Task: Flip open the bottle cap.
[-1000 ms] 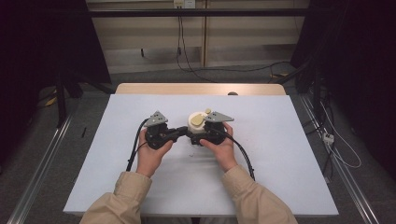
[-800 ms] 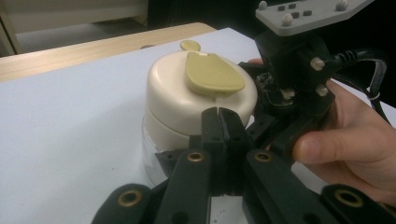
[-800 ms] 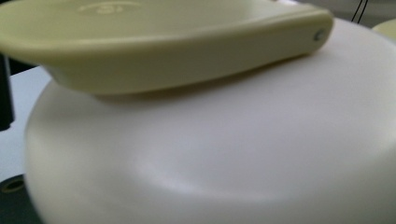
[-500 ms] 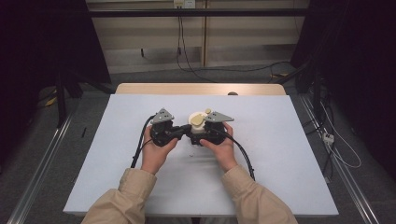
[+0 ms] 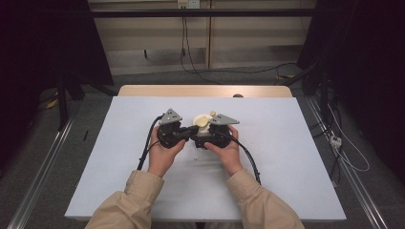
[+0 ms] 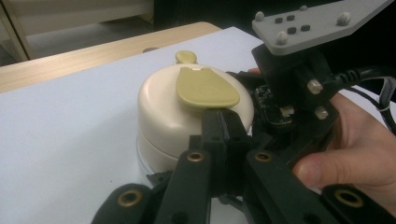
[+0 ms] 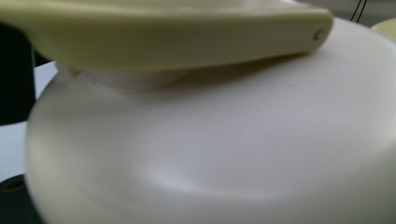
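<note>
left gripper (image 6: 224,123): jaws closed together, tips at yellow flap (image 6: 205,88) of cream container (image 6: 163,116); right gripper (image 5: 212,136): against container, jaw state cannot be told; surface: white table (image 5: 286,157)

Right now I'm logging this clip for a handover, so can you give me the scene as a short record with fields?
surface: white table
item: cream round container with a yellow-green flap on its lid
left claw: shut, tips at the flap's edge
right claw: close against the container, state unclear
hands: one on each claw, at mid-table
</note>
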Demonstrator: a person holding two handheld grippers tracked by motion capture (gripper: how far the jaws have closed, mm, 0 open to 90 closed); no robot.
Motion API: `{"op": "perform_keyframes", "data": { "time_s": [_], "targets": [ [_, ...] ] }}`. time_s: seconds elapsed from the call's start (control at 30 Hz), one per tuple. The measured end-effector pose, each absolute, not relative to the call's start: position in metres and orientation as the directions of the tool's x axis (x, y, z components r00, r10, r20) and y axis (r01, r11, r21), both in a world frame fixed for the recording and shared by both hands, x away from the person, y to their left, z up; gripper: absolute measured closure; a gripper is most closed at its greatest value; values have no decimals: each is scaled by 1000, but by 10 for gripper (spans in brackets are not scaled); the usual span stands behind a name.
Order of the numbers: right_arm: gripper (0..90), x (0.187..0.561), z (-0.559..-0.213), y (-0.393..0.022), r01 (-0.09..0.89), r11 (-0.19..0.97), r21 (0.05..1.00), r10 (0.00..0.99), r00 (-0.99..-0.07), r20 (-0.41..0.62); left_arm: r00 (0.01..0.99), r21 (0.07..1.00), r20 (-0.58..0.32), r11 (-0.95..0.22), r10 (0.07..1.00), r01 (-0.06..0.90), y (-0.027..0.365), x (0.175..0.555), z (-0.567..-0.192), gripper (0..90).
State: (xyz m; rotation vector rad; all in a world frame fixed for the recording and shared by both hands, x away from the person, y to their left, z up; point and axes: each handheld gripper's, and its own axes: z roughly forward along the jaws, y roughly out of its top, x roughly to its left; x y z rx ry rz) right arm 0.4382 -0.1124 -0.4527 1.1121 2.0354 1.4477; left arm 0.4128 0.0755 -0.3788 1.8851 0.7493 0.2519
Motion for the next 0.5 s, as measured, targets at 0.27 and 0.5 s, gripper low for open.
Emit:
{"op": "perform_keyframes", "data": {
  "time_s": [0.27, 0.5],
  "targets": [
    [54, 438, -453, -112, 372, 145, 917, 791, -600, 119, 784, 889, -160, -257, 600, 378, 73, 414, -377, 900],
    [53, 438, -453, -112, 371, 145, 917, 790, -601, 118, 779, 889, -170, -247, 603, 386, 73, 415, -376, 900]
  ]
}}
